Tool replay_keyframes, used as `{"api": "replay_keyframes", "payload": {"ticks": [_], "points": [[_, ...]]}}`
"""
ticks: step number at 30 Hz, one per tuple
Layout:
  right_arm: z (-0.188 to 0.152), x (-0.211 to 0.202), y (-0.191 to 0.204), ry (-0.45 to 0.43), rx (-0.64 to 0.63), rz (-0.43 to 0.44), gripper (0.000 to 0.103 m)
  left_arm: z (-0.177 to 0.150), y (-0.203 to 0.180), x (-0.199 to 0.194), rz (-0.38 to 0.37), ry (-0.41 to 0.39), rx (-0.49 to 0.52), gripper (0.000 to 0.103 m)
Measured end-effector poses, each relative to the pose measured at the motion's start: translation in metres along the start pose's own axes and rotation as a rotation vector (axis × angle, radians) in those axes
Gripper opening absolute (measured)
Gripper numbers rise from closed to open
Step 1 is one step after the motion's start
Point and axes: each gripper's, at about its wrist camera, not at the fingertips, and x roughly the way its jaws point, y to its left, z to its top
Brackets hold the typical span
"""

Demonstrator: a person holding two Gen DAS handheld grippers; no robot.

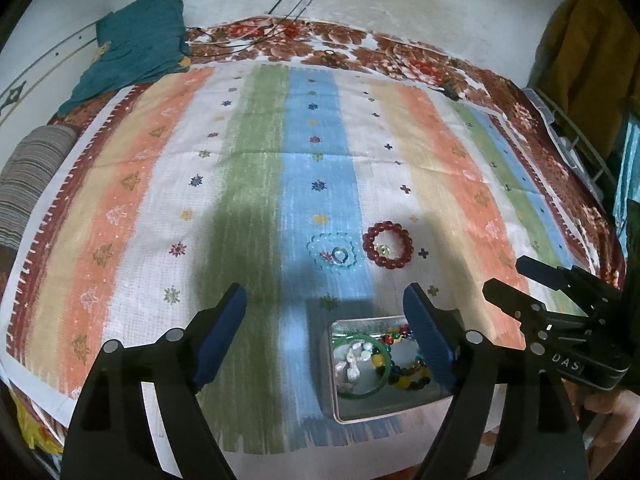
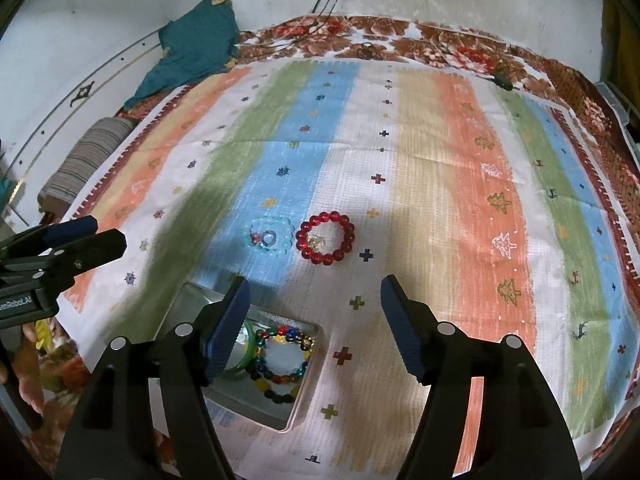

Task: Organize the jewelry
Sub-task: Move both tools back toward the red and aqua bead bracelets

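Observation:
A red bead bracelet [image 1: 387, 244] [image 2: 325, 239] lies on the striped cloth with a small clear ring [image 1: 383, 249] [image 2: 316, 242] inside it. Left of it lies a pale blue bead bracelet [image 1: 333, 255] [image 2: 270, 236] around a silver ring [image 1: 340, 255] [image 2: 269, 237]. A metal tin [image 1: 344, 412] [image 2: 296, 408] near the front holds a green bangle [image 1: 370, 390] [image 2: 249, 354], white pearls [image 1: 354, 360] and a multicoloured bead bracelet [image 1: 404, 376] [image 2: 280, 356]. My left gripper [image 1: 326, 316] is open above the tin. My right gripper [image 2: 316, 312] is open, just right of the tin, short of the red bracelet.
A teal cloth [image 1: 136, 48] [image 2: 196, 40] lies at the back left. A striped roll [image 1: 28, 180] [image 2: 84, 156] sits at the left edge. Cables [image 1: 296, 0] hang down the back wall. The right gripper [image 1: 516, 288] shows at the left view's right side.

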Motion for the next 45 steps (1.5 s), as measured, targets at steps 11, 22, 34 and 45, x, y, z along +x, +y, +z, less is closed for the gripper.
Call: {"api": "replay_keyframes", "payload": {"ticks": [11, 22, 34, 45], "points": [[0.011, 0.014, -0.006, 0.021, 0.005, -0.012, 0.076, 0.012, 0.002, 0.019, 0.039, 0.027, 0.002, 0.082], [0.022, 0.031, -0.007, 0.055, -0.005, -0.019, 0.076, 0.023, 0.003, 0.031, 0.034, 0.049, 0.009, 0.082], [0.031, 0.057, -0.014, 0.107, 0.002, -0.039, 0.076, 0.033, 0.008, 0.060, 0.061, 0.099, 0.005, 0.082], [0.037, 0.080, -0.022, 0.148, 0.018, -0.054, 0.076, 0.041, 0.010, 0.098, 0.077, 0.167, 0.019, 0.082]]}}
